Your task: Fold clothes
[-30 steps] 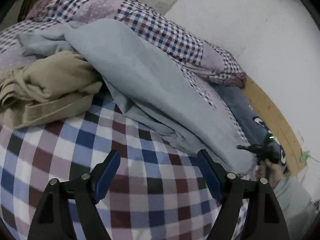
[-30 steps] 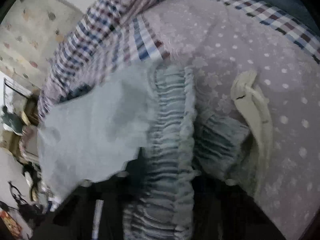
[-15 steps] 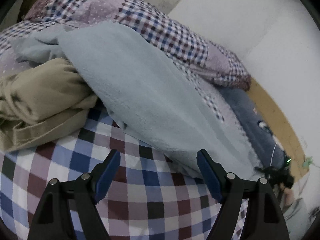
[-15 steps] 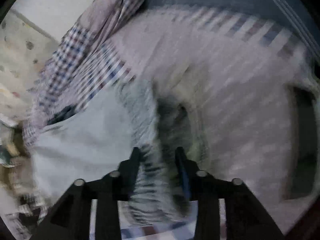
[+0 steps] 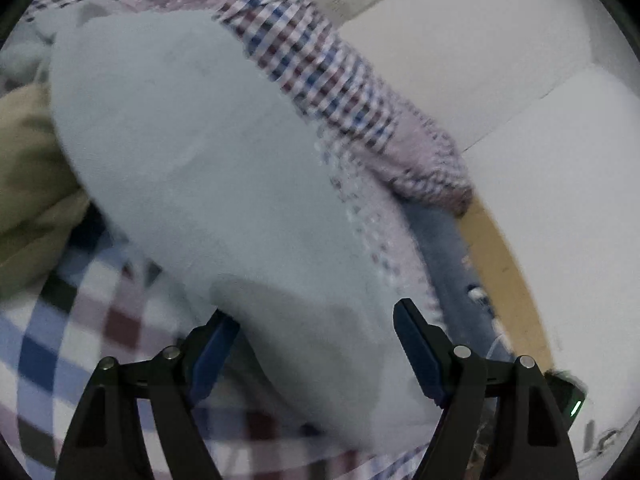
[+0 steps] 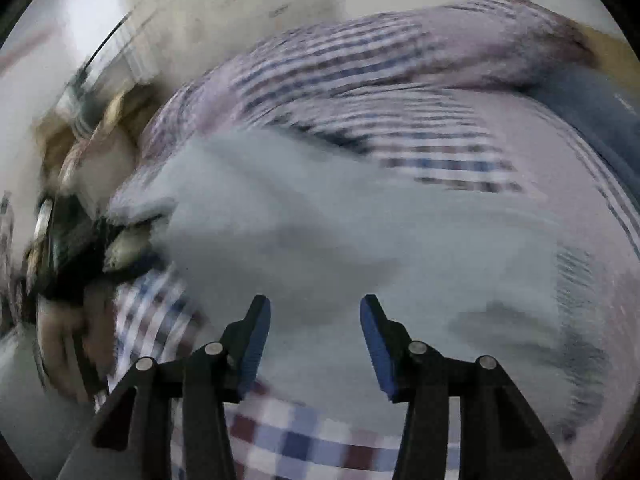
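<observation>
My left gripper point(image 5: 316, 330) gapes wide over the soft pale blue-grey garment point(image 5: 208, 168) spread on the checked blanket point(image 5: 68, 332); my right gripper point(image 6: 315, 326) hangs apart, empty, above that same cloth point(image 6: 340, 216); blurry.

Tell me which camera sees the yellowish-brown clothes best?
The left wrist view. The tan garment lies bunched at its left edge, beside the light blue garment, blurred but recognisable. In the right wrist view, heavy motion blur leaves only a vague tan smear at the far left, which I cannot confirm as the same clothing.
</observation>
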`<state>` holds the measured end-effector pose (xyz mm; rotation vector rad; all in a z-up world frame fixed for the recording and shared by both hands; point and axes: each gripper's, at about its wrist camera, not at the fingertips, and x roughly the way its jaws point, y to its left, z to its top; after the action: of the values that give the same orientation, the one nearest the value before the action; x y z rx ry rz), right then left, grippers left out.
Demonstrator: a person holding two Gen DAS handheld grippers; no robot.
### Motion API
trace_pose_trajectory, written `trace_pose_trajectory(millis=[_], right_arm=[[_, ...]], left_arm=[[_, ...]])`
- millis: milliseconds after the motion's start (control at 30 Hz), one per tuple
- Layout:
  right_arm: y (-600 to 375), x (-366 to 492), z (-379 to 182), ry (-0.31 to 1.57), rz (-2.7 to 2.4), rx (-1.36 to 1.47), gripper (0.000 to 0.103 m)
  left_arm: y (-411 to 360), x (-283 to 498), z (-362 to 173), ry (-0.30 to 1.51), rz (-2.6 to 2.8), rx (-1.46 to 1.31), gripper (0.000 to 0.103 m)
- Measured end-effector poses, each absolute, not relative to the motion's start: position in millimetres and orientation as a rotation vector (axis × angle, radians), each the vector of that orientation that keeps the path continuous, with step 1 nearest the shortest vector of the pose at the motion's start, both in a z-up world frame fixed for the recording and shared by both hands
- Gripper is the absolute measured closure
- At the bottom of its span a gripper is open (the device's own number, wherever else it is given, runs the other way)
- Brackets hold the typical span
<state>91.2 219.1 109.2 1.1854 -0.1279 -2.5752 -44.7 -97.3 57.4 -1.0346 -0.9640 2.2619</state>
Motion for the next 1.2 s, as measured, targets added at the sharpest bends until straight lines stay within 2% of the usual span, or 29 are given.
trace_pose_trajectory(millis=[267,300,367,433,567,633,767,867,967,1200], right_arm=[[150.6,73.4,50.9,0.365,-2.462,1.279,0.052],[149.7,70.1,46.5,0.374,-2.458,1.292,0.055],[152.0,61.7,43.2,0.395,-2.495,1.302,0.078],[169.5,52.2,50.8,0.28,-2.573,1.294,0.086],[211.0,36.2,67.4,-0.055,-2.648,1.297,0.089],[225.8,29.3,66.2,-0.164,-2.651,1.317,0.089],[232.0,24.9,62.4,-0.257,-2.624,1.351,0.089],[225.9,24.1,61.9,-0.241,-2.618,1.365,0.089],[227.4,22.6,61.3,-0.243,-2.609,1.375,0.089],[235.3,28.1,64.4,-0.256,-2.594,1.37,0.088]], left_arm=[[-103.4,-55.3,46.5,-1.011,2.228,-1.028,0.021],[-105.5,-54.8,46.1,-1.032,2.209,-1.009,0.021],[-107.6,-55.4,45.6,-1.053,2.181,-0.984,0.021],[-106.2,-54.1,46.1,-1.0,2.193,-1.004,0.021],[-92.4,-42.5,51.9,-0.739,2.279,-1.041,0.021],[-82.8,-33.6,57.3,-0.59,2.305,-1.034,0.021],[-46.7,-3.1,68.5,-0.167,2.333,-0.947,0.021],[-22.5,10.3,65.4,0.051,2.313,-0.904,0.021],[-9.8,8.4,54.7,0.118,2.292,-0.94,0.021],[-0.3,-16.6,43.0,0.001,2.28,-0.978,0.021]])
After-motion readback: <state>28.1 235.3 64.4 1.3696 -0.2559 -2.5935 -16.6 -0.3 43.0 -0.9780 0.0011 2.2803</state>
